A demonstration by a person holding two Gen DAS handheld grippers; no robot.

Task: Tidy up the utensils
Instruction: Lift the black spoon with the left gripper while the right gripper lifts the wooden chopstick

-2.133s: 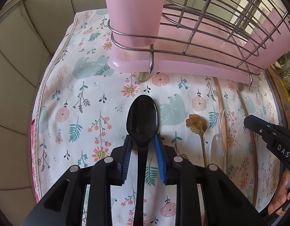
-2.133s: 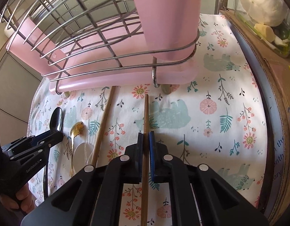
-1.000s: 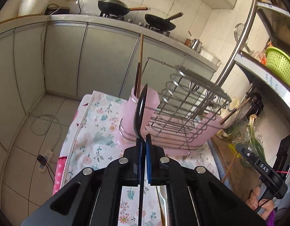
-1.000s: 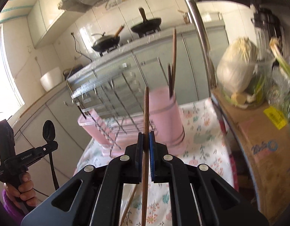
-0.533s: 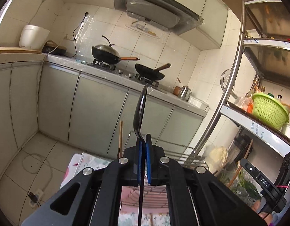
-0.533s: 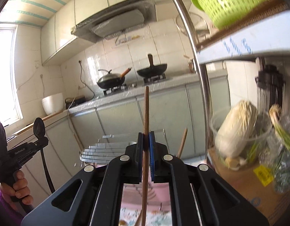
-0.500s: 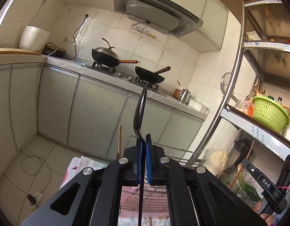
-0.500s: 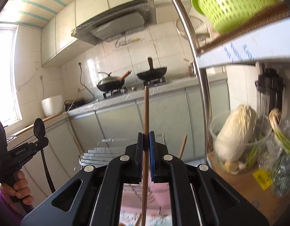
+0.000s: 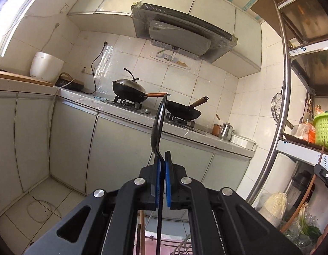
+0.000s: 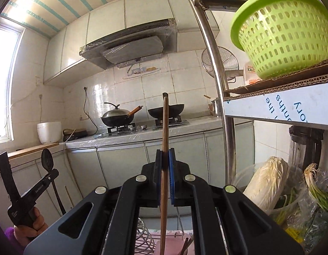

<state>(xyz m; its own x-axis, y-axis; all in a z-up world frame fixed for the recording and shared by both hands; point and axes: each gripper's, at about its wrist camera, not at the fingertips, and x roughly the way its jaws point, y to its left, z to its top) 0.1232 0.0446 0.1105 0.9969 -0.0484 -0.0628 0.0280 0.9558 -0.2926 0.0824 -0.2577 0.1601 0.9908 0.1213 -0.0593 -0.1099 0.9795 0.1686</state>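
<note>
My left gripper (image 9: pixel 163 161) is shut on a black plastic spoon (image 9: pixel 157 127), held upright with its bowl on top and its handle hanging down between the fingers. My right gripper (image 10: pixel 165 159) is shut on a brown wooden chopstick (image 10: pixel 165 125), also upright. Both point level, high above the table. The pink utensil cup (image 10: pixel 174 247) with chopstick ends in it and the wire drying rack (image 10: pixel 142 243) show at the bottom edge, below the chopstick. In the right wrist view the left gripper (image 10: pixel 51 175) with the spoon (image 10: pixel 47 159) is at the far left, held by a hand (image 10: pixel 30 223).
A steel shelf post (image 10: pixel 219 89) rises just to the right, with a green basket (image 10: pixel 287 34) on a shelf and a cabbage (image 10: pixel 268 182) in a tub below. Across the room stand a counter (image 9: pixel 79 104) with woks (image 9: pixel 130 90) and a white cooker (image 9: pixel 46 68).
Both grippers have risen and tipped up from the table to level, each carrying its utensil. The floral cloth and rack have slid down to the bottom edge of both views.
</note>
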